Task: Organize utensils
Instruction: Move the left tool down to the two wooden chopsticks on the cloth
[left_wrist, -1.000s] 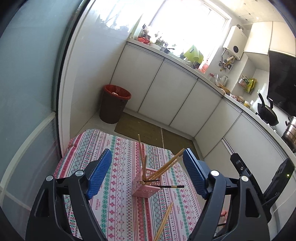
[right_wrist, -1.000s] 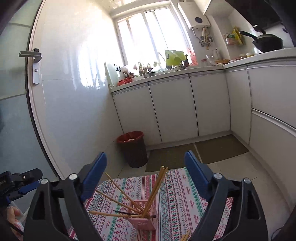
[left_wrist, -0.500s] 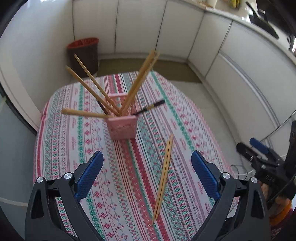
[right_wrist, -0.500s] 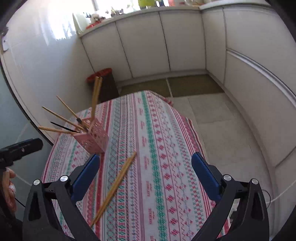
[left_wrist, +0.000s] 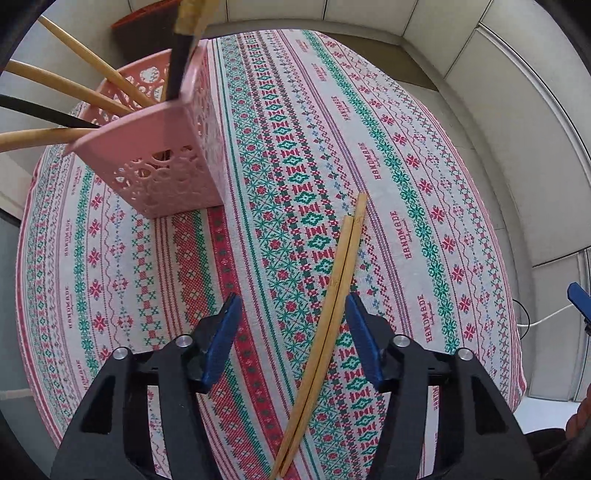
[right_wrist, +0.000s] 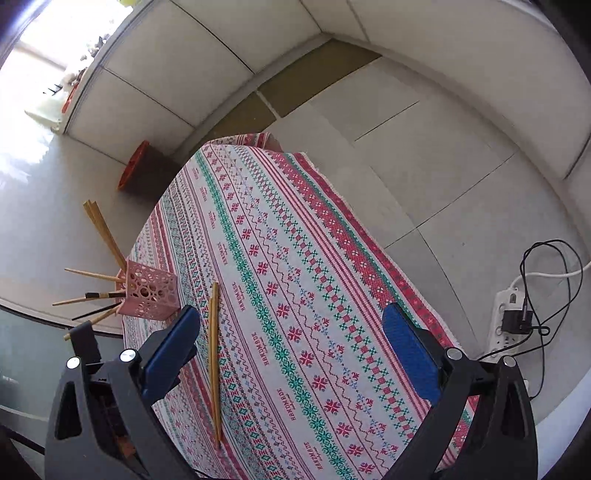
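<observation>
Two loose wooden chopsticks (left_wrist: 332, 302) lie side by side on the patterned tablecloth (left_wrist: 424, 177). My left gripper (left_wrist: 291, 339) points down at them. Its jaws are closing with the pair between them, close to the right pad, and neither pad presses on the sticks. A pink perforated holder (left_wrist: 173, 162) stands at the upper left with several chopsticks fanning out of it. In the right wrist view my right gripper (right_wrist: 291, 354) hangs wide open over the cloth. The same pair of chopsticks (right_wrist: 214, 362) lies just inside its left finger, and the holder (right_wrist: 149, 293) stands further left.
A red-rimmed bin (right_wrist: 136, 170) stands on the floor beyond the table's far end. A white power strip (right_wrist: 506, 325) with black cables lies on the floor to the right. White cabinets line the walls. The cloth's edge (right_wrist: 369, 229) drops off on the right.
Both grippers have tipped down and sunk toward the table. The left jaws first widened, then narrowed around the loose pair. The holder now looms large at the left view's upper left.
</observation>
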